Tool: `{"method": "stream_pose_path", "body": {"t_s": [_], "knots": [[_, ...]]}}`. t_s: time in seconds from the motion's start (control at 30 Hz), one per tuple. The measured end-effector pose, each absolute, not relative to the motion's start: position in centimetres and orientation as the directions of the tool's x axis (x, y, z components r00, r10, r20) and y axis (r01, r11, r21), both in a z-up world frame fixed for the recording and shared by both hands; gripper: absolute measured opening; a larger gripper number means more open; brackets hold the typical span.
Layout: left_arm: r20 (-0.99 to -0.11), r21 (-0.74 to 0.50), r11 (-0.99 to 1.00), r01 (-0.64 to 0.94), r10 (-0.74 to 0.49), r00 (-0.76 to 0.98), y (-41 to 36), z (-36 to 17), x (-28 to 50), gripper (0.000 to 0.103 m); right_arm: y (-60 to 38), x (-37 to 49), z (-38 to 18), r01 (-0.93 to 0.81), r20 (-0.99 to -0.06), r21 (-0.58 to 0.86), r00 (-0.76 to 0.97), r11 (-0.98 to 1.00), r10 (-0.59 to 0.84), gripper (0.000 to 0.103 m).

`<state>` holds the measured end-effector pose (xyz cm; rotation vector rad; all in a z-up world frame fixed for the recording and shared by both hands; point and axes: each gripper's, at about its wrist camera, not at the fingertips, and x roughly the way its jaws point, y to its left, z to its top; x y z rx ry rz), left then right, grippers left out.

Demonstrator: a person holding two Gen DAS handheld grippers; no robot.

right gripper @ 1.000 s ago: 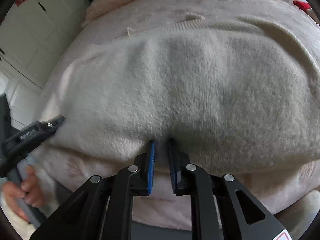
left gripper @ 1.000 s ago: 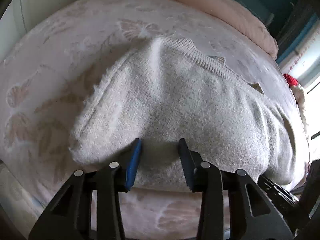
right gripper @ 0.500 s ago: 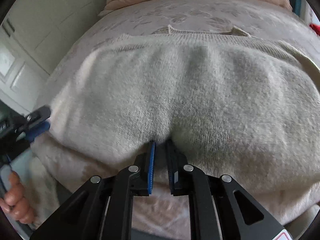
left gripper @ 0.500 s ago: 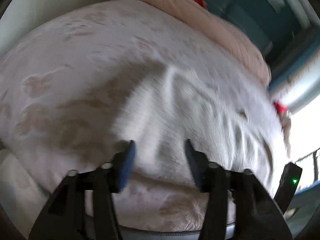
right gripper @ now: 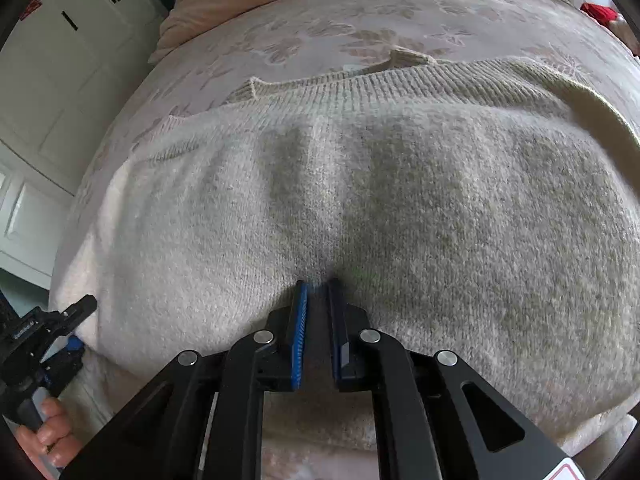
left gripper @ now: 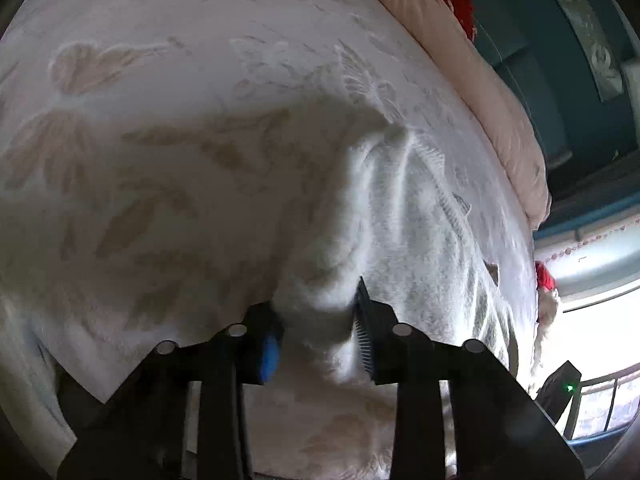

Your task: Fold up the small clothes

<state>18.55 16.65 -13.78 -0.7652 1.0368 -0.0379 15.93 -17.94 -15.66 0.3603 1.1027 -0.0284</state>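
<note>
A cream knitted sweater (right gripper: pixel 400 208) lies spread on the bed, its ribbed edge toward the far side. My right gripper (right gripper: pixel 318 286) is shut on the sweater's near edge at the middle. My left gripper (left gripper: pixel 320 308) sits at the sweater's left corner (left gripper: pixel 384 216), with a thick bunch of the knit between its jaws, which stand partly closed around it. The left gripper also shows at the lower left of the right wrist view (right gripper: pixel 52 332), held by a hand.
The bed has a pale floral cover (left gripper: pixel 160 160). A pink quilt (left gripper: pixel 480 80) lies along the far side. White cupboards (right gripper: pixel 52 80) stand to the left. A red item (left gripper: pixel 544 276) lies near the bright window.
My left gripper has moved left along the sweater's near edge to its corner and has closed from wide open onto a bunch of the knit. My right gripper has stayed shut on the edge.
</note>
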Motion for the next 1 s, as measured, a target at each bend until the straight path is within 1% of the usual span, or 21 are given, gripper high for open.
{"method": "stream_pose_path", "body": {"t_s": [0.03,0.13,0.23,0.3,0.33,0.4,0.47,0.57,0.6,0.63,0.67,0.7,0.73,0.77,0.8,0.83,0.87,0.9,0.93,0.97,1.0], "knots": [[-0.746,-0.6,0.739,-0.304,-0.38,0.547,16.7,-13.1,18.5,0.021,-17.8,15.9,-15.8,0.192,-0.875,0.265,0.459,0.945,0.152,0.006],[-0.688,-0.611,0.769,-0.188,-0.397,0.608,15.1,-8.7,18.4,0.016,-17.9,16.2,-16.2,0.181,-0.863,0.281,0.477,0.943,0.166,0.006],[-0.604,-0.58,0.814,0.015,-0.443,0.663,10.8,-2.4,17.8,0.015,-18.2,15.9,-16.1,0.184,-0.844,0.333,0.496,0.925,0.205,0.006],[-0.561,-0.547,0.824,0.151,-0.494,0.664,6.7,0.9,17.1,0.015,-19.4,15.2,-15.0,0.21,-0.819,0.409,0.514,0.888,0.256,0.006],[-0.553,-0.533,0.823,0.197,-0.515,0.655,5.1,1.7,16.8,0.015,-19.7,14.9,-14.3,0.221,-0.806,0.436,0.528,0.873,0.269,0.009],[-0.553,-0.482,0.816,0.319,-0.566,0.611,0.0,2.9,16.0,0.015,-21.8,12.6,-12.0,0.219,-0.761,0.474,0.59,0.853,0.271,0.011],[-0.575,-0.429,0.811,0.399,-0.585,0.571,-4.3,2.2,15.5,0.015,-24.1,10.1,-10.3,0.222,-0.735,0.483,0.629,0.847,0.254,0.014],[-0.669,-0.353,0.813,0.464,-0.566,0.482,-10.3,-2.2,15.3,0.016,-28.2,6.4,-9.8,0.289,-0.74,0.476,0.642,0.831,0.2,0.018],[-0.709,-0.299,0.824,0.482,-0.53,0.466,-11.9,-4.3,14.8,0.018,-29.4,5.3,-9.9,0.318,-0.751,0.456,0.639,0.831,0.167,0.02],[-0.733,-0.271,0.831,0.486,-0.506,0.454,-12.5,-5.7,14.1,0.022,-30.3,4.4,-9.9,0.344,-0.762,0.437,0.633,0.831,0.139,0.023],[-0.757,-0.262,0.831,0.491,-0.493,0.43,-12.8,-7.1,13.5,0.023,-31.2,3.4,-9.9,0.366,-0.768,0.432,0.628,0.824,0.124,0.027],[-0.771,-0.264,0.831,0.49,-0.487,0.41,-12.5,-8.0,12.8,0.028,-31.9,2.7,-9.9,0.373,-0.767,0.443,0.628,0.815,0.13,0.03],[-0.771,-0.264,0.831,0.49,-0.487,0.41,-12.1,-8.3,11.9,0.04,-32.3,2.1,-9.8,0.376,-0.761,0.464,0.633,0.802,0.144,0.04],[-0.756,-0.251,0.83,0.498,-0.489,0.435,-11.0,-8.3,10.9,0.048,-32.5,1.6,-9.6,0.371,-0.747,0.49,0.645,0.789,0.16,0.054],[-0.747,-0.22,0.839,0.498,-0.473,0.467,-9.9,-8.1,10.0,0.067,-32.6,1.4,-9.5,0.362,-0.732,0.513,0.658,0.779,0.176,0.06],[-0.745,-0.194,0.849,0.492,-0.454,0.489,-9.4,-7.8,9.6,0.079,-32.4,1.6,-9.4,0.349,-0.717,0.537,0.669,0.768,0.197,0.069],[-0.737,-0.151,0.863,0.482,-0.423,0.527,-8.3,-7.8,8.8,0.081,-31.9,2.2,-9.3,0.325,-0.697,0.571,0.677,0.754,0.237,0.072],[-0.741,-0.111,0.873,0.474,-0.391,0.546,-7.2,-8.0,8.4,0.082,-31.6,3.1,-9.4,0.307,-0.686,0.593,0.677,0.744,0.267,0.072],[-0.75,-0.084,0.881,0.466,-0.364,0.552,-6.6,-8.4,8.4,0.082,-30.8,4.0,-9.3,0.287,-0.673,0.616,0.676,0.733,0.302,0.075],[-0.769,-0.041,0.901,0.432,-0.305,0.562,-5.7,-8.8,8.7,0.082,-29.8,5.2,-9.2,0.265,-0.663,0.633,0.671,0.727,0.333,0.079],[-0.778,-0.03,0.913,0.408,-0.277,0.564,-5.0,-9.3,8.9,0.082,-29.0,6.1,-9.1,0.254,-0.663,0.635,0.664,0.73,0.346,0.08]]}}
